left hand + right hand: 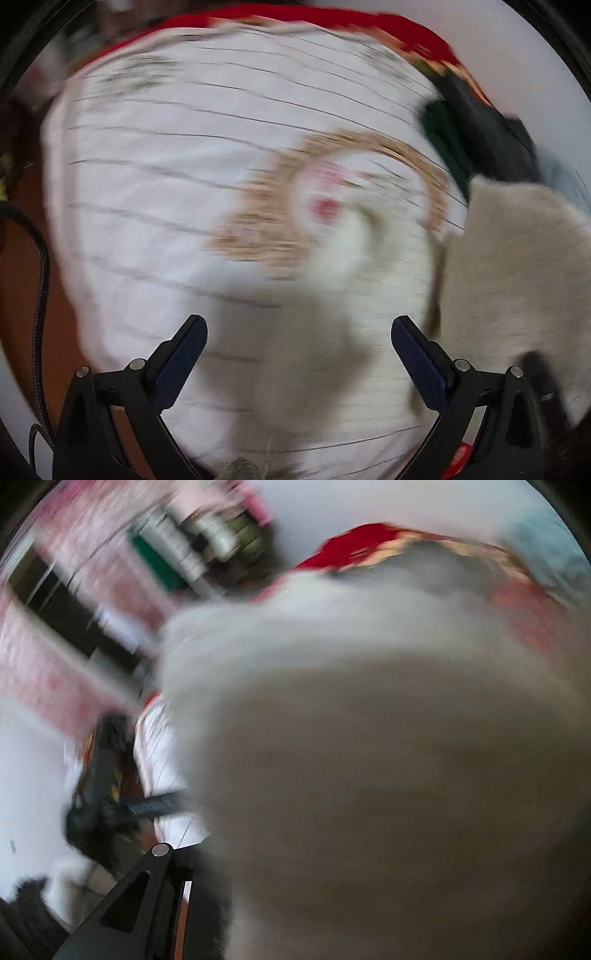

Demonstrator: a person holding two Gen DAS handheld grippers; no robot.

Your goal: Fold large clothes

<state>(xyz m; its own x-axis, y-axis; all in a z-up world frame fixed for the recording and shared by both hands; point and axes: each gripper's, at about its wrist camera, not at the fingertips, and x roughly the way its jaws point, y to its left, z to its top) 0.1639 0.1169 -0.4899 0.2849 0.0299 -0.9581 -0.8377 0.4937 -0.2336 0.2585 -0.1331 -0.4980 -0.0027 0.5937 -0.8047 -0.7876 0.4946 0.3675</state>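
Below the left tool (299, 354) lay a white cloth (166, 184) with thin dark lines and a tan ring print, spread flat over a red cover (406, 26). That tool's jaws stood wide apart with nothing between them. Off to its right hung a fuzzy cream garment (517, 266), with a dark tool body (487, 125) above it. Everything was pretty blurry, honestly. From the right wrist view, the same cream garment (369, 757) filled most of the picture, right up against the lens, covering the right tool's fingertips, so I couldn't tell if it was clamped on the fabric or not. Only one black arm (129, 904) of it showed.
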